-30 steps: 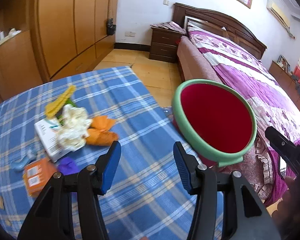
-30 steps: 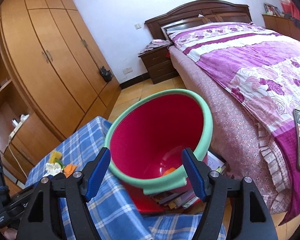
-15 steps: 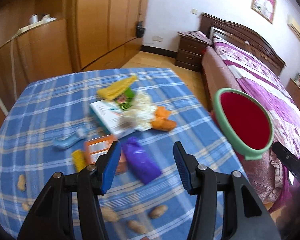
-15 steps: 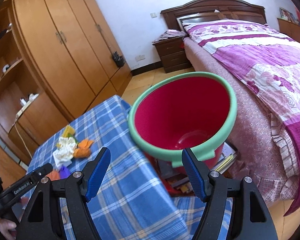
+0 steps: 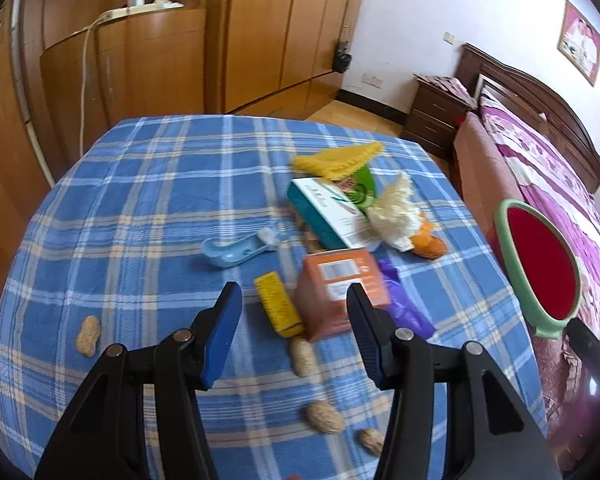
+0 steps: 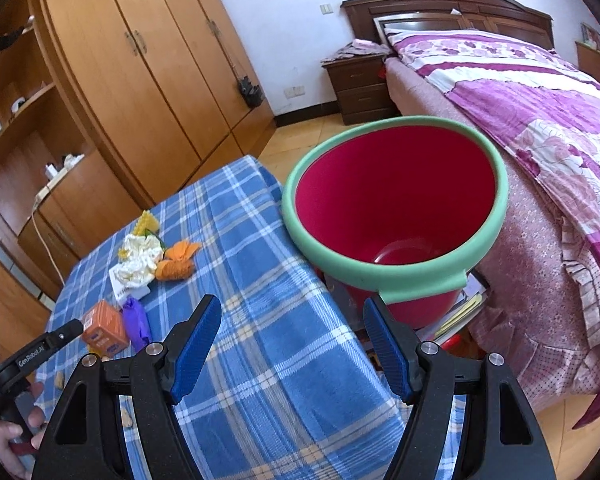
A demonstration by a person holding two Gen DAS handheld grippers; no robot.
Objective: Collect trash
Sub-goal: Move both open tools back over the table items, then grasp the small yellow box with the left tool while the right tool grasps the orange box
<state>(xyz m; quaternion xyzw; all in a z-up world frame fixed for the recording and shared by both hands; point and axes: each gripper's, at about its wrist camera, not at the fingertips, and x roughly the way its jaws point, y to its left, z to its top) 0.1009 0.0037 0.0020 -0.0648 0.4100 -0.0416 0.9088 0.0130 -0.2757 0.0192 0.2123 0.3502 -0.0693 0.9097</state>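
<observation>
Orange box [image 5: 340, 280] among table litter, red bin [image 6: 396, 216] beside, both grippers apart (empty).

Clear checked surface [image 5: 148, 208] left of the litter. Ahead, crowded: orange box [image 5: 340, 286], yellow block [image 5: 278, 308], purple wrapper [image 5: 404, 304] touching or just beside. 4 peanuts [image 5: 303, 356] scattered nearer. Open-mouthed red bin [image 6: 396, 216] beside the surface's edge, bed [image 6: 540, 128] behind.

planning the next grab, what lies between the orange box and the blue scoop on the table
In the left wrist view, a small yellow block lies between the orange box and the blue scoop, on the plaid tablecloth.
</observation>
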